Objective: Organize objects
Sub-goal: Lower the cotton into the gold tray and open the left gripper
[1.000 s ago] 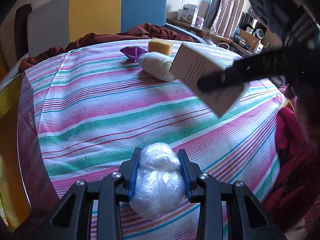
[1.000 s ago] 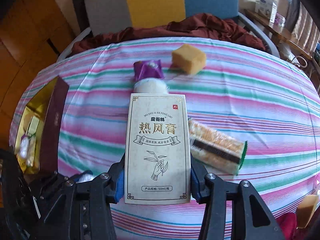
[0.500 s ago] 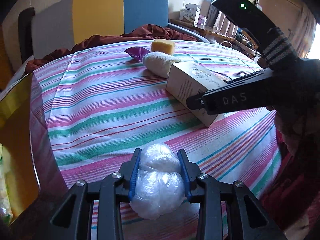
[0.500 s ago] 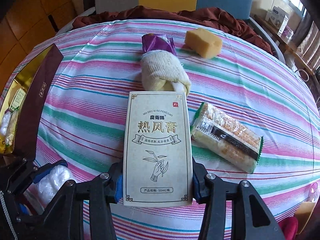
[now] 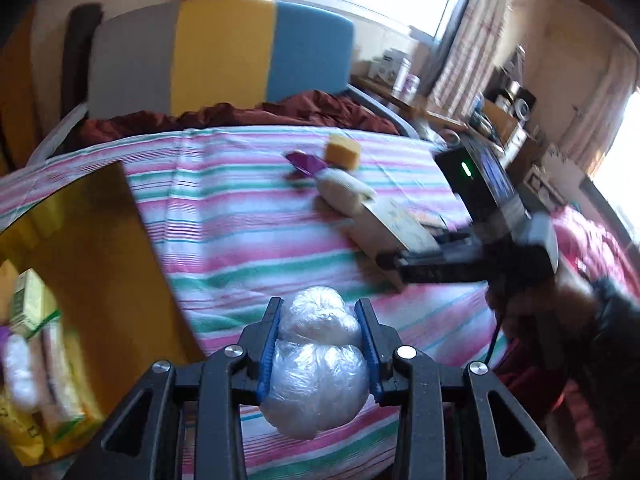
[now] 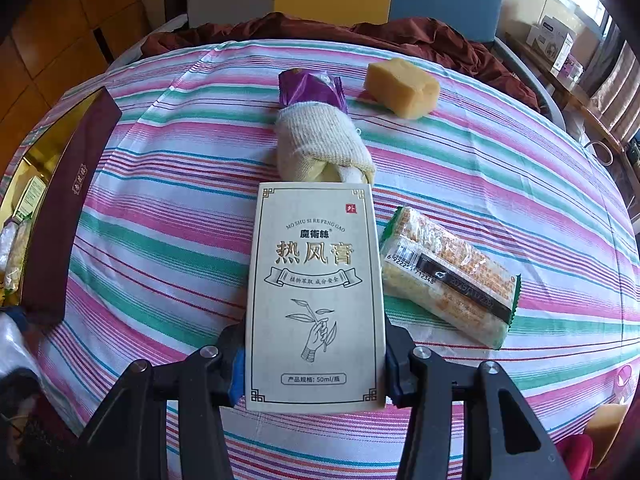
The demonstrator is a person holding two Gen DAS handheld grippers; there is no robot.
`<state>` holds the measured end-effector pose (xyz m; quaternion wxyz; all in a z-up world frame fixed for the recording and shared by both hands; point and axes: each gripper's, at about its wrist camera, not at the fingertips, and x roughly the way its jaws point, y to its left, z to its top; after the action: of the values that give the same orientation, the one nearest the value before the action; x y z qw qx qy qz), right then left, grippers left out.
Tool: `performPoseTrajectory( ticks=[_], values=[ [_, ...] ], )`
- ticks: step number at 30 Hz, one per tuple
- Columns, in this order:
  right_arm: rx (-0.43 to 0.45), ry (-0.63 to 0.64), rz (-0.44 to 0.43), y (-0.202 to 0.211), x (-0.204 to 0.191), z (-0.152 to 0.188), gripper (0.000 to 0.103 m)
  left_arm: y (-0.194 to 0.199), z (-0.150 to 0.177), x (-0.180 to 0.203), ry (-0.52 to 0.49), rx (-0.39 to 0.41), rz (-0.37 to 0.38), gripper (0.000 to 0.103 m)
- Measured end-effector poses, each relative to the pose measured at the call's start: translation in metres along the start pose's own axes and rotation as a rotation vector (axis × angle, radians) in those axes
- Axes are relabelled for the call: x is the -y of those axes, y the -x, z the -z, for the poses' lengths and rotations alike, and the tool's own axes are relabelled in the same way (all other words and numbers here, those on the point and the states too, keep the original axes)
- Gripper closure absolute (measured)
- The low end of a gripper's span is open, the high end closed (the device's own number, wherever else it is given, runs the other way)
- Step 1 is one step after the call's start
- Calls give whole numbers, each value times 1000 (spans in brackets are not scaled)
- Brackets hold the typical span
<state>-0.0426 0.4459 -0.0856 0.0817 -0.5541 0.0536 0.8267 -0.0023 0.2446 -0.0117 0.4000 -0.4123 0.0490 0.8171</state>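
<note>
My left gripper (image 5: 319, 312) is shut on a clear plastic-wrapped white bundle (image 5: 318, 364), held above the striped tablecloth (image 5: 248, 216) beside the open gold-lined box (image 5: 88, 248). My right gripper (image 6: 314, 356) is shut on a cream carton with printed characters (image 6: 316, 292), which sits low on the cloth; the left wrist view shows this carton (image 5: 394, 226) from the side. A rolled cream cloth (image 6: 320, 148), a purple packet (image 6: 310, 88), a yellow sponge (image 6: 402, 86) and a wrapped snack bar (image 6: 448, 276) lie on the cloth.
The maroon-sided box (image 6: 60, 216) at the left holds several packets (image 5: 32, 308). A chair (image 5: 224, 56) with a dark red cloth (image 6: 400, 36) stands behind the table. A second yellow sponge (image 6: 606, 426) shows at the lower right edge.
The left gripper has lifted and swung toward the open box, which now fills more of its view. The right gripper has come down a little with the carton, close over the cloth.
</note>
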Motion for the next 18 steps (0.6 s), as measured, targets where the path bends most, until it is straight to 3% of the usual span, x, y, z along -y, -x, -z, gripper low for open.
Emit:
performPoseTrajectory(
  ticks=[6, 11, 18],
  values=[
    [1, 5, 4, 1, 0, 1, 52, 40, -27, -101, 213, 30, -99, 67],
    [1, 8, 6, 0, 0, 1, 52, 55, -32, -175, 308, 40, -205, 67],
    [1, 10, 8, 1, 0, 2, 52, 32, -45, -256, 445, -41, -279, 66]
  ],
)
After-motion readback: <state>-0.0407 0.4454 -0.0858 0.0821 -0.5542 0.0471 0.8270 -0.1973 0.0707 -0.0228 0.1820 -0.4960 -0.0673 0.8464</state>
